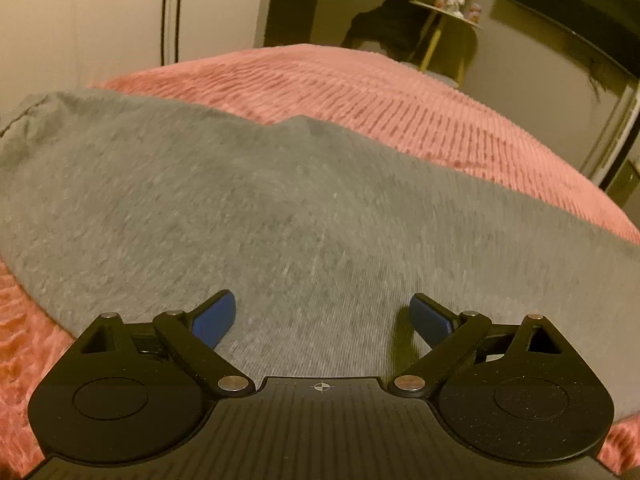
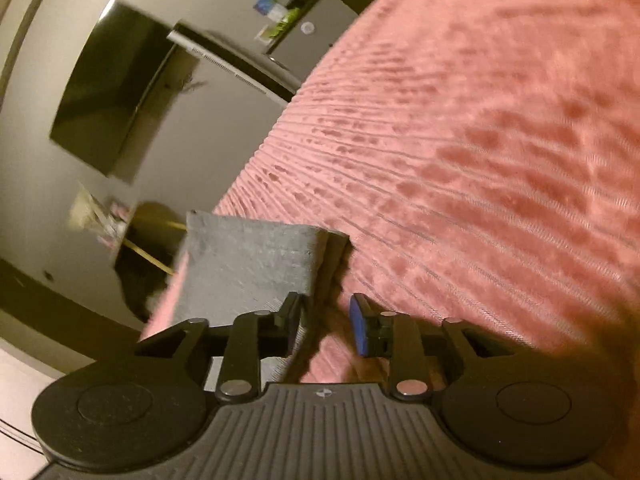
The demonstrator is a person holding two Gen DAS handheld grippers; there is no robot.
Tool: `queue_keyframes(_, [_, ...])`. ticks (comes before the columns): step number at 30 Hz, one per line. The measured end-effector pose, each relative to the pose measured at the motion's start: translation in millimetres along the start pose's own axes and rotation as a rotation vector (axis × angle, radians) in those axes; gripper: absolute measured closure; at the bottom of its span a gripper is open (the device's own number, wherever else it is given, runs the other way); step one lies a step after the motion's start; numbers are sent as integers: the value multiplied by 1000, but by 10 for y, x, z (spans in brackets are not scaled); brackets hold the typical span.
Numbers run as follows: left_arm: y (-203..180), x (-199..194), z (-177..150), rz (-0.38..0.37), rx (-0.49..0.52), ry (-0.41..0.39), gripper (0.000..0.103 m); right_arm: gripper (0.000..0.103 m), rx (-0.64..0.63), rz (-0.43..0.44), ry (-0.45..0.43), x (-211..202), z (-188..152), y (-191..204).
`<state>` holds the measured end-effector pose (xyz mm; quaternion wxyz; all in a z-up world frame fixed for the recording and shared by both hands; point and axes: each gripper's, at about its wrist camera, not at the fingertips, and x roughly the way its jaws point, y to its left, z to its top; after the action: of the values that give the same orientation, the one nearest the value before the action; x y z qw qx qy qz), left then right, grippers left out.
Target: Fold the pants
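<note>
A: Where are we w/ the pants [image 1: 280,208]?

B: Grey pants lie flat on the pink bed cover [image 1: 400,92]. Left tool [image 1: 322,320] hovers over them, jaws wide, nothing gripped. Right tool [image 2: 326,330] narrowly parted, empty; a pant end [image 2: 252,264] sits just beside its left pad.

A: Next?

B: Prob. regrip an edge & fold over. Side table [image 1: 448,16] and wall screen [image 2: 112,92] are well apart from us.

A pink ribbed bedspread [image 1: 400,92] covers the bed, with beige walls [image 1: 80,12], a dark wall-mounted television [image 2: 108,104] and a small yellow-legged side table [image 1: 444,20] beyond, under dim warm light.
</note>
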<state>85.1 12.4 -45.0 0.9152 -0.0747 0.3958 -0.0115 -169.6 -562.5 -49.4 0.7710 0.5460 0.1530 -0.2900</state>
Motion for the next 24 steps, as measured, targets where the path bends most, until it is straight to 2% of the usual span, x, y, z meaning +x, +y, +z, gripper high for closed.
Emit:
queue_keyframes(2, [9,15,-7,-1,3,0,5,66,36,38,5,54,39,-38])
queue_keyframes(7, [16,51,7,-6,-2,-1,4,66,97,76,-7,204,213,-102])
queue_keyframes(10, [-6,77,4,1,11,-2,3,66,91,85,11,346,321,-92])
queue_keyframes(12, [-27,95,-1,9,26,-2,2,68,61,84,19,397,358,-49])
queue_keyframes(14, [-36,105,-6,13,36,-2,2,77,21,71,21,430,372,-10])
queue_keyframes(16, [-29,106,-5,11,34,-2,2,83,0,62,22,421,356,8])
queue_keyframes(24, [-26,137,6,5,43,-1,1,79,13,35,22,400,341,57])
